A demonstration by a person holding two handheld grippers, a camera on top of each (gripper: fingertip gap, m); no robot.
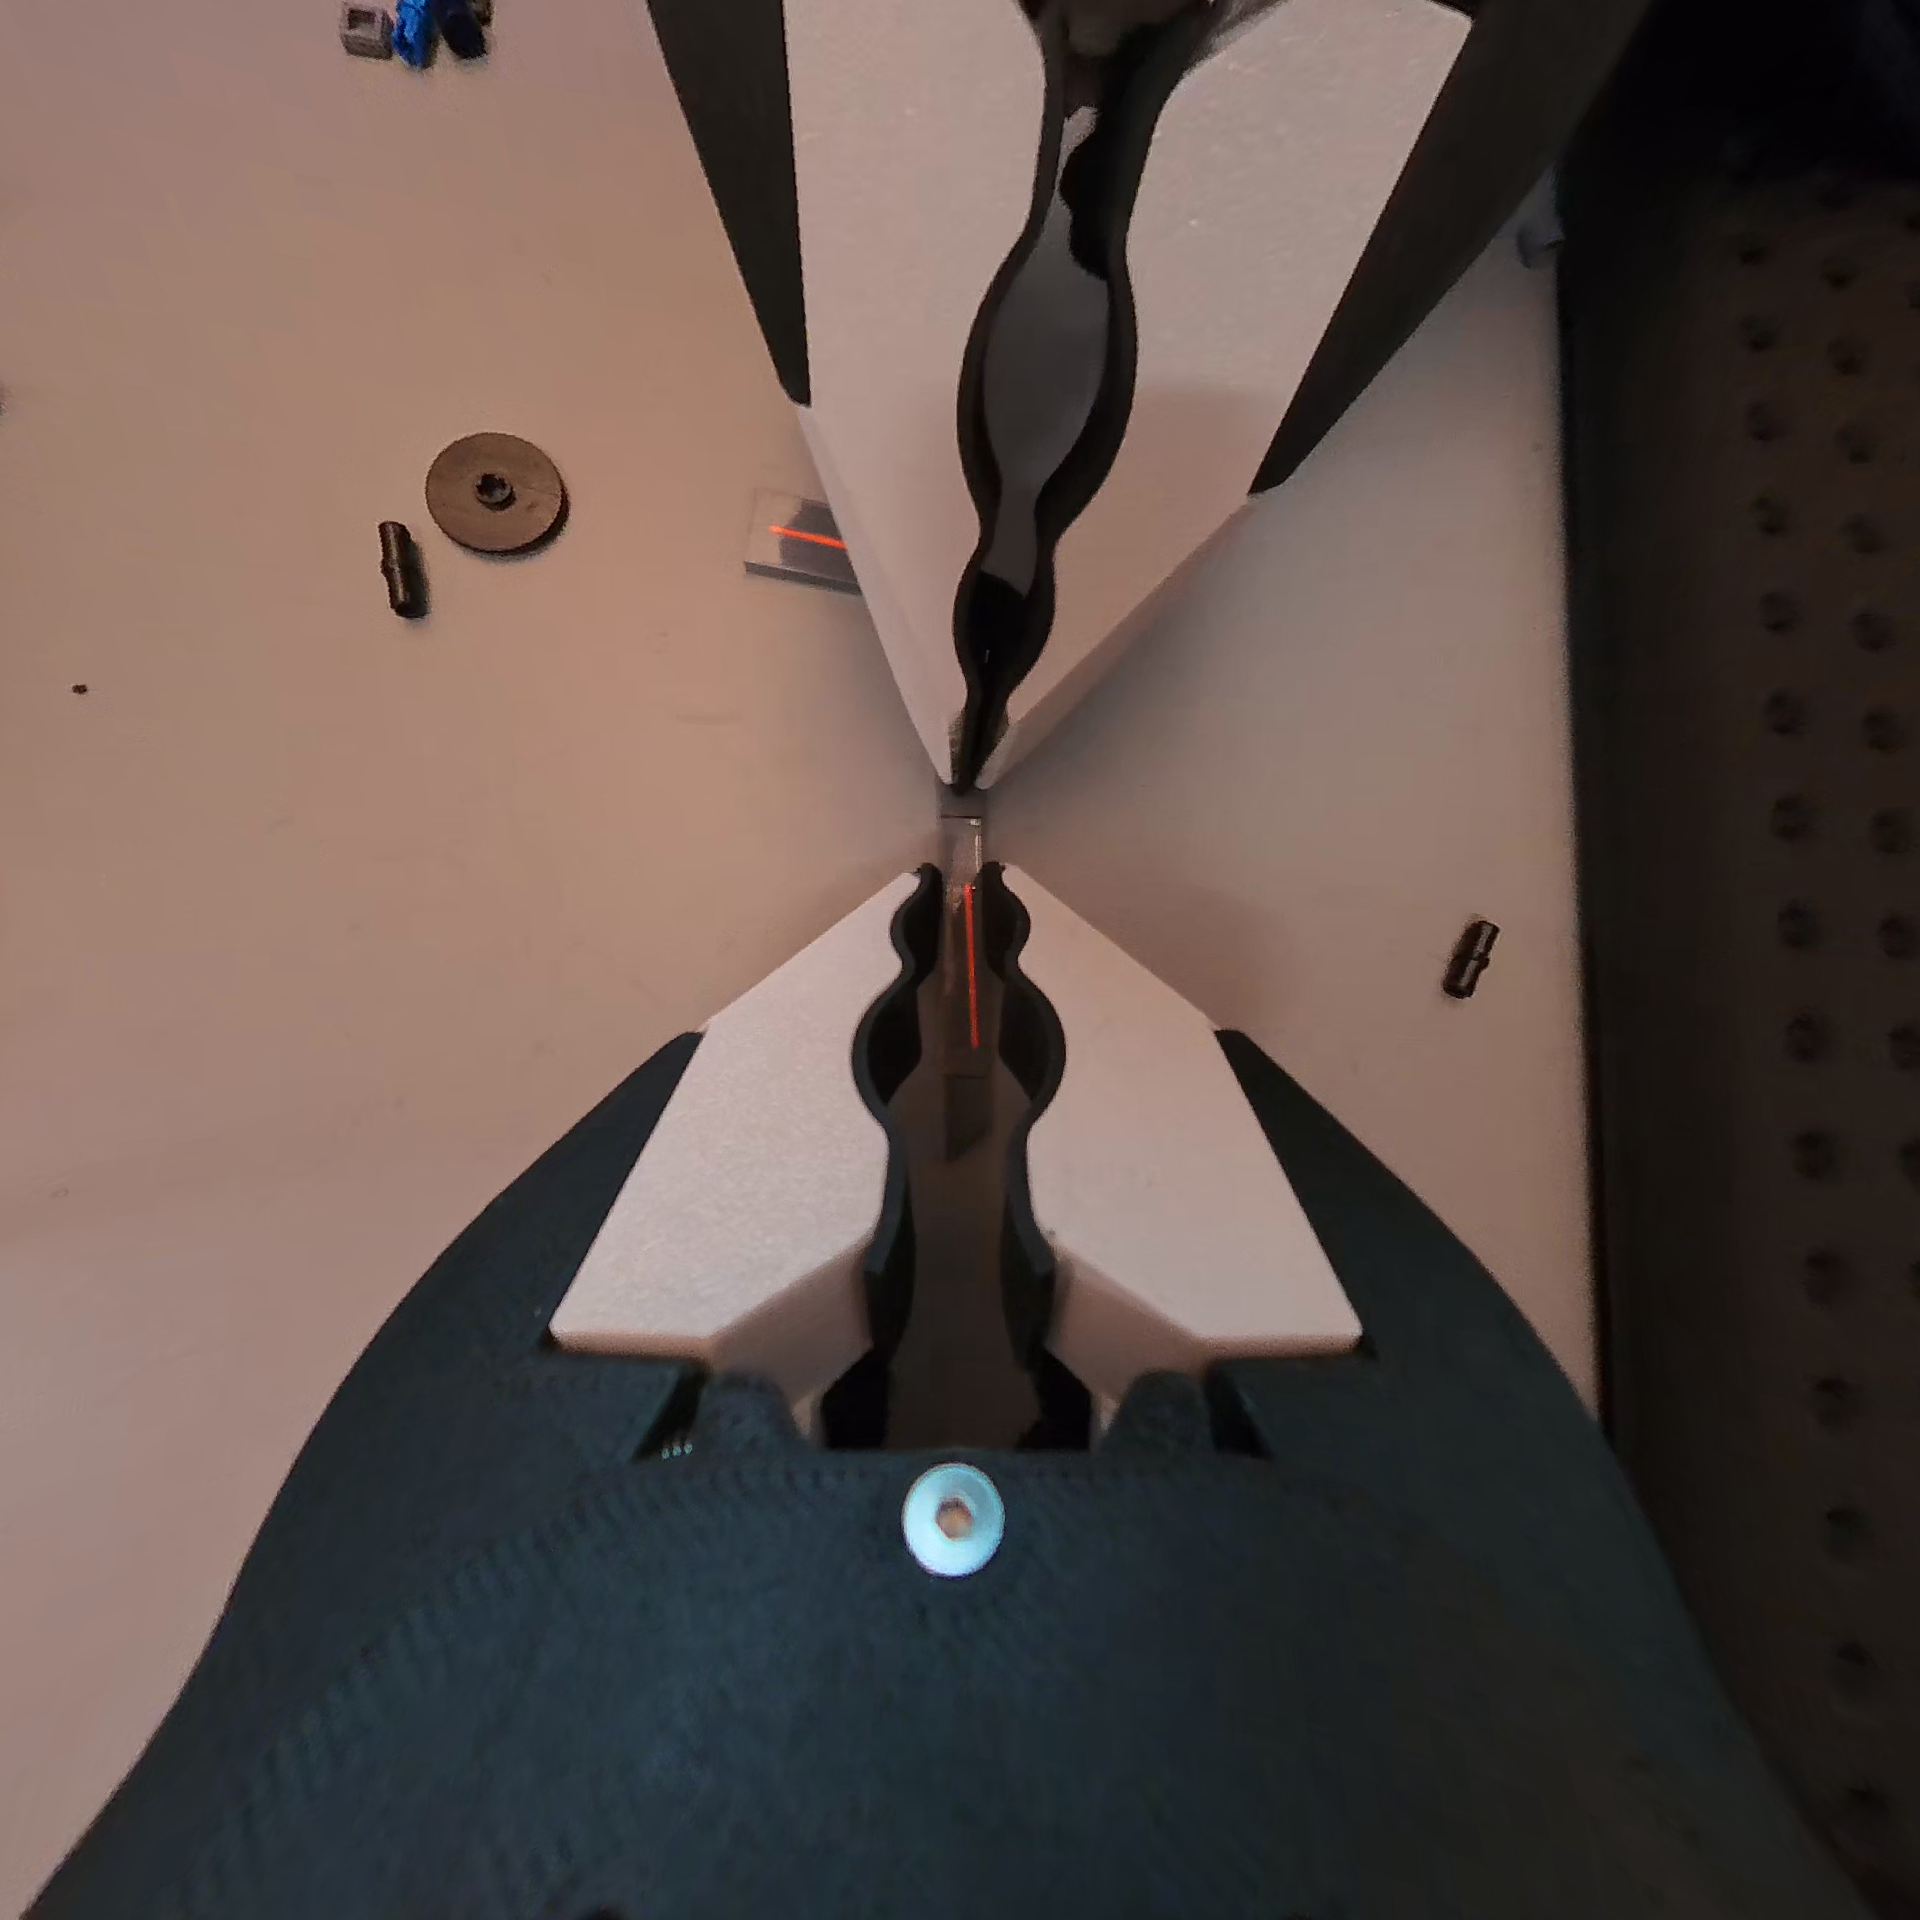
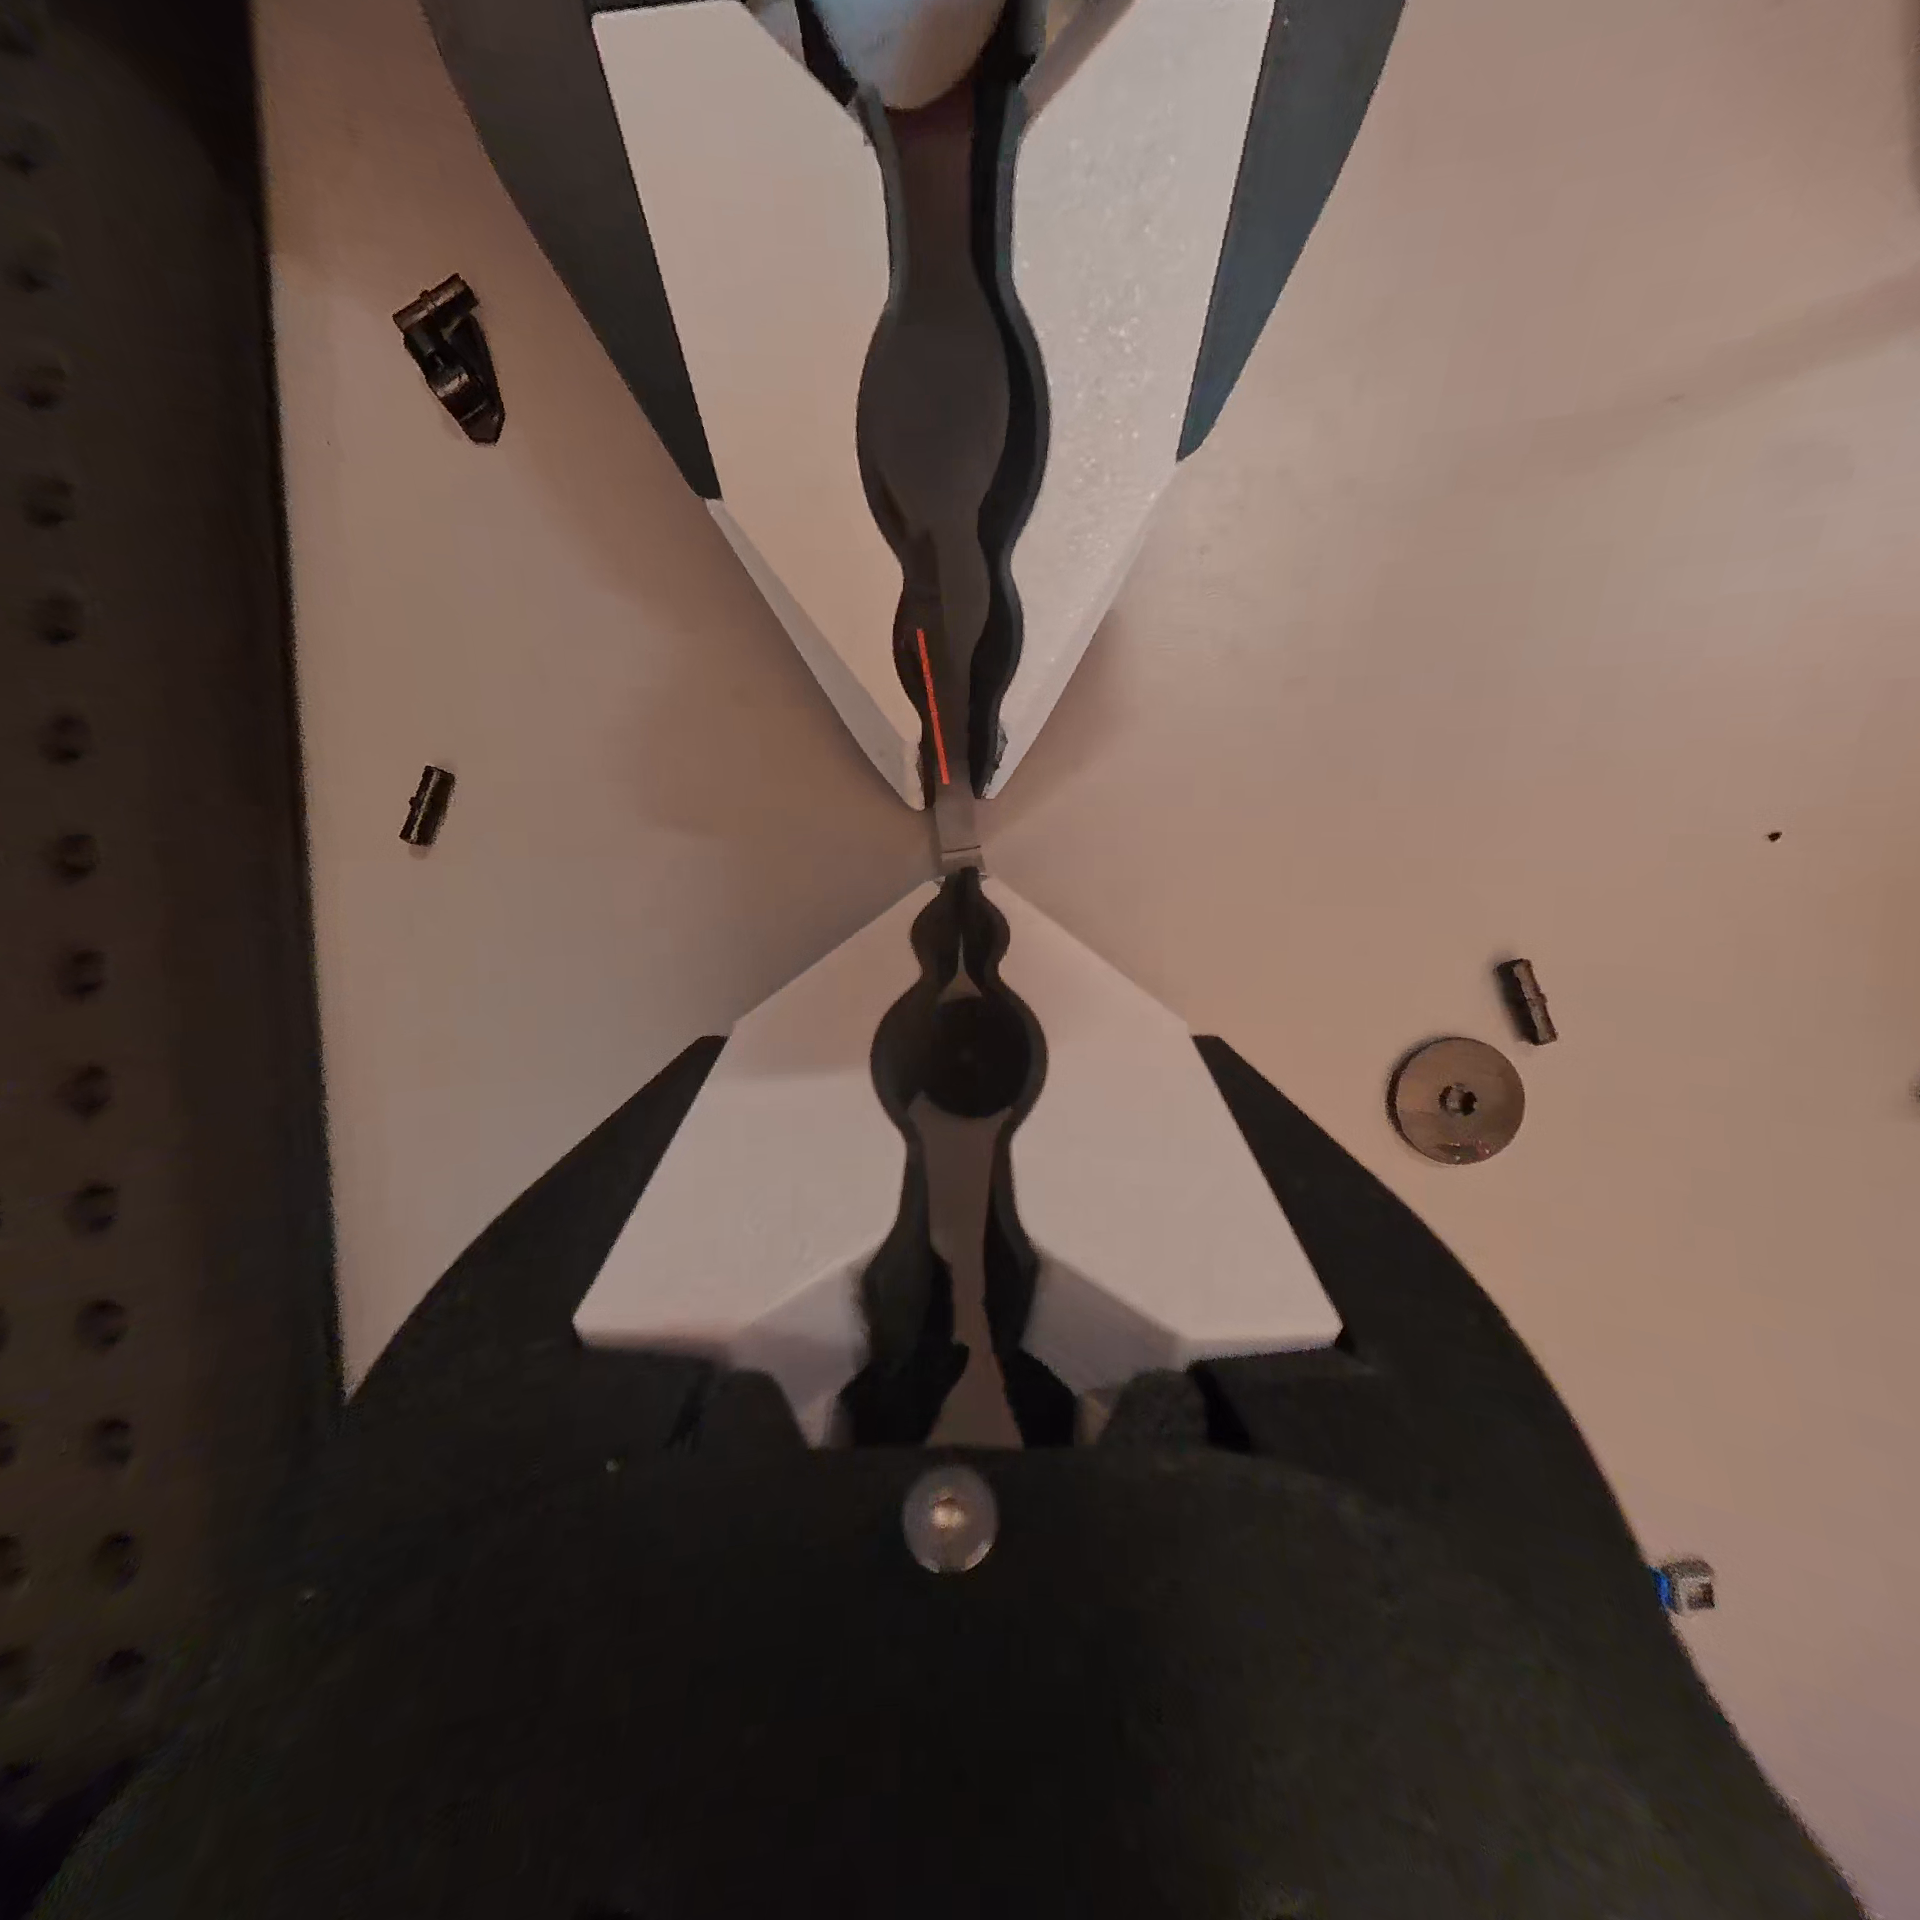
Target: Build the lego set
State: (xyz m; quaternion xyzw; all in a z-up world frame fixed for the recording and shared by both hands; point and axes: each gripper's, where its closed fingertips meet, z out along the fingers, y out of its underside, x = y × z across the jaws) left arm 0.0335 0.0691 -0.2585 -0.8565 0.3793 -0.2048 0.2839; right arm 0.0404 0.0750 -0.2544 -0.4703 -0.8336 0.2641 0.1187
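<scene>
Left wrist view: left gripper point(image 1: 961, 878) is clamped nearly shut on a thin clear piece with a red line point(image 1: 964, 935). The piece runs lengthwise between the fingers and pokes out past the tips. Right gripper point(image 1: 971, 774) comes in from the opposite side, tip to tip, with its jaws looking closed; its tips sit right at the free end of the clear piece, and whether they touch is too tight to call. Taking the clear piece as reference: black disc point(image 1: 497, 490) and a short black pin point(image 1: 401, 569) lie well off to its left, a second clear piece with red line point(image 1: 800, 540) is up-left, partly hidden behind the right gripper's finger, another black pin point(image 1: 1470, 958) is off to the right, and blue and grey bricks point(image 1: 410, 26) sit far up-left. All loose on the white table point(image 1: 312, 935).

Right wrist view: right gripper point(image 2: 961, 883) is pinched almost closed, and something round and dark sits in the wider hollow of its fingers; can't identify it. The clear piece point(image 2: 956, 836) sits just ahead of the tips, held by the left gripper point(image 2: 951, 795) opposite. Disc point(image 2: 1457, 1103) and pin point(image 2: 1529, 1000) are to the right of it, a small black pin point(image 2: 426, 805) and a black hinged part point(image 2: 452, 353) to the left.

Progress: looks early. Nearly every part is loose and no assembled body is visible. Likely step is mating something to the clear piece's end.
</scene>
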